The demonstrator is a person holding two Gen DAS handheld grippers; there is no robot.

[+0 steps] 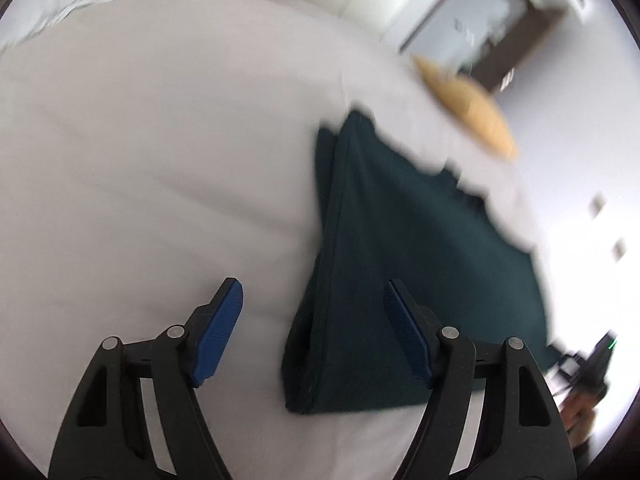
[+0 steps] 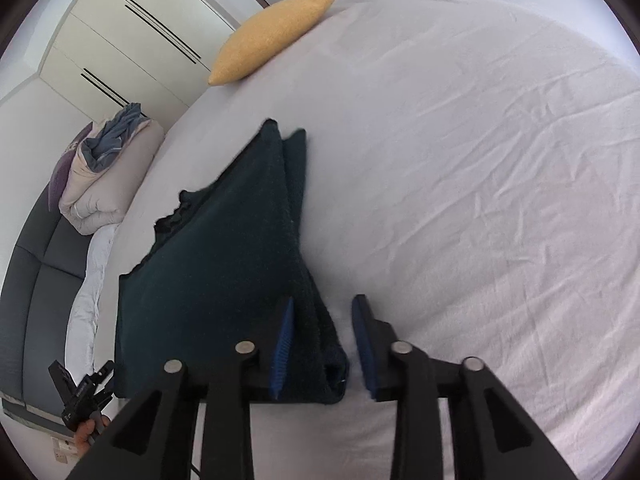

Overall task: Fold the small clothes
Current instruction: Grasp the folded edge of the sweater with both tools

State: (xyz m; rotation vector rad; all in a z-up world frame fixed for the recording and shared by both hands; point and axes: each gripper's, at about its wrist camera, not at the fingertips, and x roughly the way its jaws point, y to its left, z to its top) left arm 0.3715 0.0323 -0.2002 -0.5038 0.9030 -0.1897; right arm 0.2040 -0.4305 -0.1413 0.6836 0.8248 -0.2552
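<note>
Left view blurred: left gripper wide apart, empty, above dark green folded garment on white bed sheet. Right view sharper: right gripper narrow, straddling the garment's near folded corner without pressing. Only there: yellow cushion crisp at far edge, bundled duvet far left.

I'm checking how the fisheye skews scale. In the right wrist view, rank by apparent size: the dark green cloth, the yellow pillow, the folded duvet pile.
1. dark green cloth, clearly largest, though nearest the camera.
2. yellow pillow and folded duvet pile look about alike; both sit far off, so no ranking between them.
</note>
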